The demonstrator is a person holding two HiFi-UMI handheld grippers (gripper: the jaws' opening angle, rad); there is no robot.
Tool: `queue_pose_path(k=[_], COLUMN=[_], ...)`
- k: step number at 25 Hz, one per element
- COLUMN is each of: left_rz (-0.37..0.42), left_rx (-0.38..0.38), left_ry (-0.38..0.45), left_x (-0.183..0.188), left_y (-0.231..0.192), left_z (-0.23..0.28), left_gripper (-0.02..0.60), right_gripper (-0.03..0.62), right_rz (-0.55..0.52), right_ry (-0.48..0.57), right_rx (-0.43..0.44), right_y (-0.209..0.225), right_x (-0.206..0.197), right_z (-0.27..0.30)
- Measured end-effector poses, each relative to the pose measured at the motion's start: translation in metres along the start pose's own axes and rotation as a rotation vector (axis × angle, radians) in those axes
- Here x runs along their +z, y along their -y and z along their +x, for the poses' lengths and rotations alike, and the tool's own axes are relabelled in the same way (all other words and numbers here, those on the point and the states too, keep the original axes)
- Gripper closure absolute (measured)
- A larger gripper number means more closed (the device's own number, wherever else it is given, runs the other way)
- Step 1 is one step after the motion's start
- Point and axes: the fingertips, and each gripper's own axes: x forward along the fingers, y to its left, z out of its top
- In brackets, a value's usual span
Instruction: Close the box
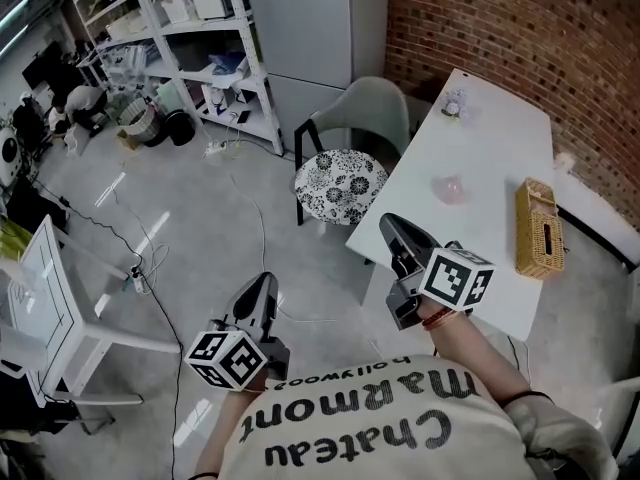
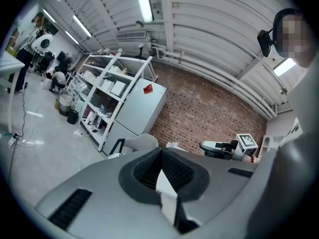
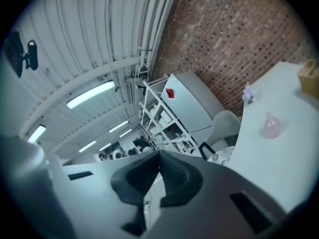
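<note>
A woven straw-coloured box [image 1: 540,228] lies on the white table [image 1: 490,138] near its right edge, its top flat with a dark slot. In the right gripper view the box [image 3: 310,76] only peeks in at the right rim. My right gripper [image 1: 395,226] hovers at the table's near left corner, well short of the box, with its jaws shut and empty [image 3: 159,154]. My left gripper [image 1: 262,283] hangs over the floor left of the table, also shut on nothing [image 2: 160,152]. The left gripper view catches the right gripper [image 2: 204,146] from the side.
A pink translucent object [image 1: 449,189] and a small trinket [image 1: 453,105] sit on the table. A chair with a patterned cushion [image 1: 340,183] stands at the table's left side. White shelving [image 1: 190,38], a grey cabinet [image 1: 320,28] and floor cables [image 1: 150,258] lie beyond.
</note>
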Motion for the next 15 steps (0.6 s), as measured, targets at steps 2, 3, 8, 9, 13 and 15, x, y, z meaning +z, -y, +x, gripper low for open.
queue_pose_path(k=[2,3,8,9,13,15], left_rz=[0.0,-0.001,-0.018,-0.024,-0.042,-0.045], left_rx=[0.007,0.011,0.048,0.055,0.074,0.083], left_ry=[0.005,0.007,0.027,0.029,0.037,0.039], left_x=[-0.001,-0.001,0.002,0.003,0.003,0.001], left_y=[0.003,0.004,0.007,0.009,0.013,0.014], left_z=[0.0,0.0,0.003,0.005,0.008,0.008], left_gripper=[0.581,0.581,0.581,0.581,0.581,0.581], right_gripper=[0.591,0.591,0.591,0.591,0.591,0.591], right_rz=[-0.069,-0.088,-0.115,-0.124,-0.134,-0.139], right_ry=[-0.022,-0.031,-0.079,-0.088,-0.125,-0.139], right_rx=[-0.02,-0.026,-0.006,-0.003,0.007,0.01], right_y=[0.003,0.005,0.009,0.011,0.015,0.018], right_x=[-0.001,-0.002,0.002,0.004,0.007,0.009], right_z=[-0.001,-0.001,0.006,0.007,0.009,0.006])
